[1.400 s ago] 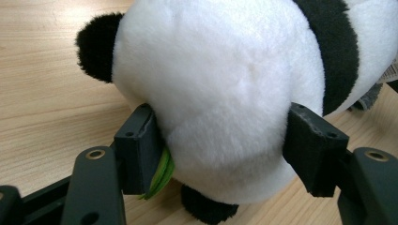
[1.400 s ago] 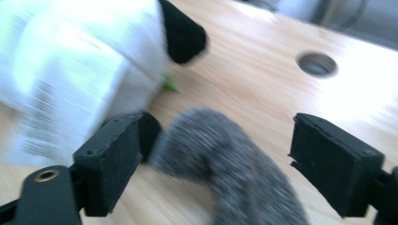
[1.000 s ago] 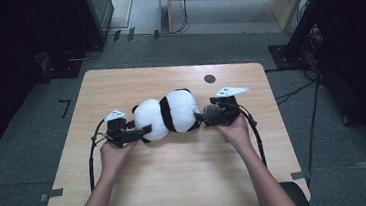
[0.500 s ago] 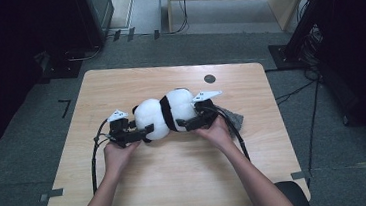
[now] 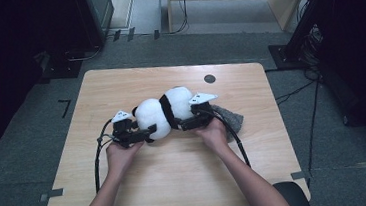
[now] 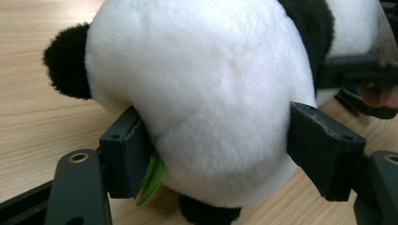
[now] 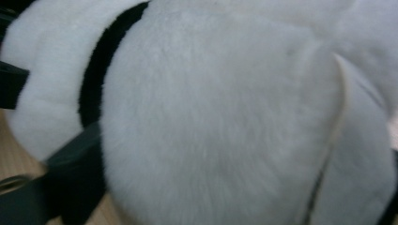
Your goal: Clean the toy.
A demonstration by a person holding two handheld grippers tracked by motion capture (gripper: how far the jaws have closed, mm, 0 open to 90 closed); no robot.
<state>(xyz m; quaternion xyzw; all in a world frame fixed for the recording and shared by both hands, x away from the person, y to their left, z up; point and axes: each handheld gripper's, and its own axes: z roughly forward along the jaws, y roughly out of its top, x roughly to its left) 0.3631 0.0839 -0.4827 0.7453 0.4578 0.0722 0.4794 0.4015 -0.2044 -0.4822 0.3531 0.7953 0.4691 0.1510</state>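
1. One plush panda [image 5: 165, 112] is counted on the table [image 5: 177, 178].
2. Two handheld grippers are counted: the left gripper [image 5: 146, 132] and the right gripper [image 5: 185, 123].
3. One grey cloth [image 5: 231, 119] is seen.
4. One dark round mark [image 5: 210, 78] is seen.

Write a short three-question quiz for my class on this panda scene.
1. True or false: the left gripper has the panda's white head end between its jaws.
2. What grey thing lies beside the right hand? A) cloth B) cup C) book
3. What colour is the tag by the left gripper's jaw?
Key: 1 true; 2 A, the cloth; 3 green, the tag.
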